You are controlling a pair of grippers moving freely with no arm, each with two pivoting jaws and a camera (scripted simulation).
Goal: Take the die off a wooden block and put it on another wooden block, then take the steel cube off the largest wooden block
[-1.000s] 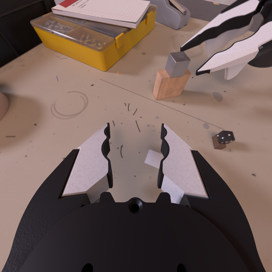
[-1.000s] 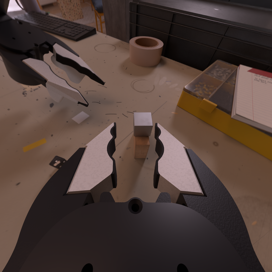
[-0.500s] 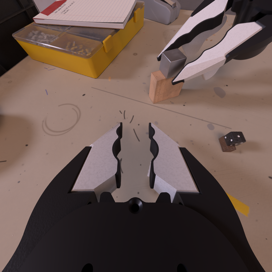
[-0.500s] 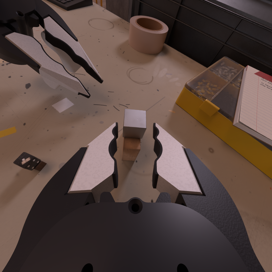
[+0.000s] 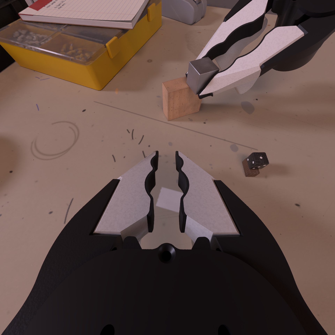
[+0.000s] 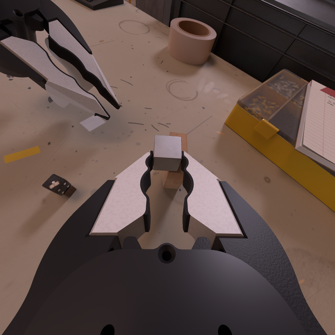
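Now clamped on the steel cube (image 6: 167, 153) by the right hand-held gripper (image 6: 166, 159), open around it half a second ago; cube lifted and shifted partly off the pale wooden block (image 5: 179, 98), so removal looks underway. Left hand-held gripper (image 5: 166, 154) empty, narrowed but not closed, hovering over the worktop (image 5: 72, 172) near that block. Die (image 5: 257, 160) resting on a small dark block (image 5: 251, 171), farther from the pale block.

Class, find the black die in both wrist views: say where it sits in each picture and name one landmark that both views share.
Left wrist view: the black die sits right of centre, on a small dark wooden block.
Right wrist view: it lies at lower left, beside the right gripper.
Shared landmark: the yellow parts box, upper left in the left view, right edge in the right view.
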